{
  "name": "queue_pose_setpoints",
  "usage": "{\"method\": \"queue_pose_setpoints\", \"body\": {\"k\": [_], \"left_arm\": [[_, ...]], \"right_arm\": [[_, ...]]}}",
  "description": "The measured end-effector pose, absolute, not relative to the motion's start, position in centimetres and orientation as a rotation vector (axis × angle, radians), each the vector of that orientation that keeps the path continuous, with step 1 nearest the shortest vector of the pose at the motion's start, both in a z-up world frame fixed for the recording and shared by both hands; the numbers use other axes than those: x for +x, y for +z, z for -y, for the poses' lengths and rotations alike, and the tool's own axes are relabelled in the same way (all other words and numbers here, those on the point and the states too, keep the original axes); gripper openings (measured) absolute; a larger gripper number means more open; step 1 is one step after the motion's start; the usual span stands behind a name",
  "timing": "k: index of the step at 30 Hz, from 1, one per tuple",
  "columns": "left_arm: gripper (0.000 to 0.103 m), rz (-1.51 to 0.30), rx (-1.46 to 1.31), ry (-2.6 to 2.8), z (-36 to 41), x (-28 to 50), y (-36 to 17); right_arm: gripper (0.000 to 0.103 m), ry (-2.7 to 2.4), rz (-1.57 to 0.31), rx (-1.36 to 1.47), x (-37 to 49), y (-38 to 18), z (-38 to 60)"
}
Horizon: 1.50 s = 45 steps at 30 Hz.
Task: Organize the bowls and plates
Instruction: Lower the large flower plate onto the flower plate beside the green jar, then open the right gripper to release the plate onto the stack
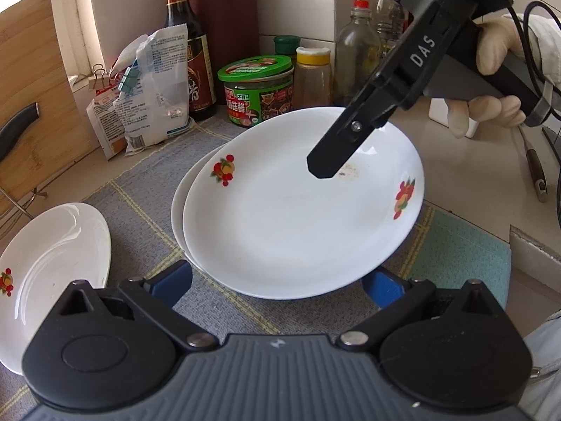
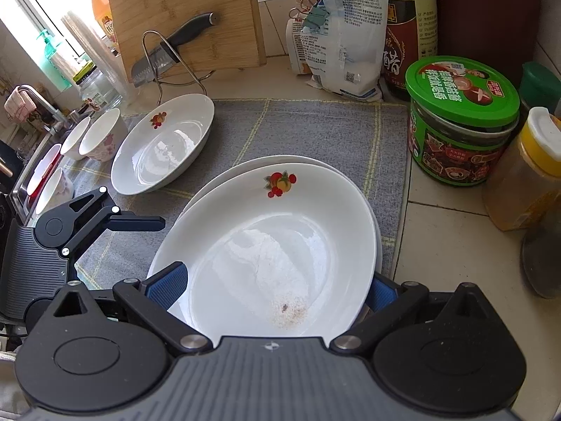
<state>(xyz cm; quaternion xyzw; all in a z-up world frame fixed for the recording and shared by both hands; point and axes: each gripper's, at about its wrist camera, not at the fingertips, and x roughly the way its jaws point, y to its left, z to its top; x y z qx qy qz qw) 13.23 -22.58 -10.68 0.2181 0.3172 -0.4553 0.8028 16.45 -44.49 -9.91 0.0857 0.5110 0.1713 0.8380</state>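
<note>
Claws both gape: left claw [image 1: 277,280] and right claw [image 2: 270,291] flank stacked plates [image 2: 280,231].

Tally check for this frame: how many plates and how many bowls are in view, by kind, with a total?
Plates: 3 (top plate stacked on lower plate, plus lone plate)
Bowls: 3 (floral bowl, second bowl, third bowl); a red-tinted rim next to them is unclear and is not counted
Total: 6
</note>
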Motion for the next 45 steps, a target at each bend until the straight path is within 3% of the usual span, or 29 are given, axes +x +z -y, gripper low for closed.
{"method": "queue_pose_setpoints", "body": {"k": [45], "left_arm": [[0.102,-0.666,0.418,-0.943,22.4,12.5,-10.2]], "right_arm": [[0.103,0.306,-1.089,0.139,14.5,-9.1,43.5]]}}
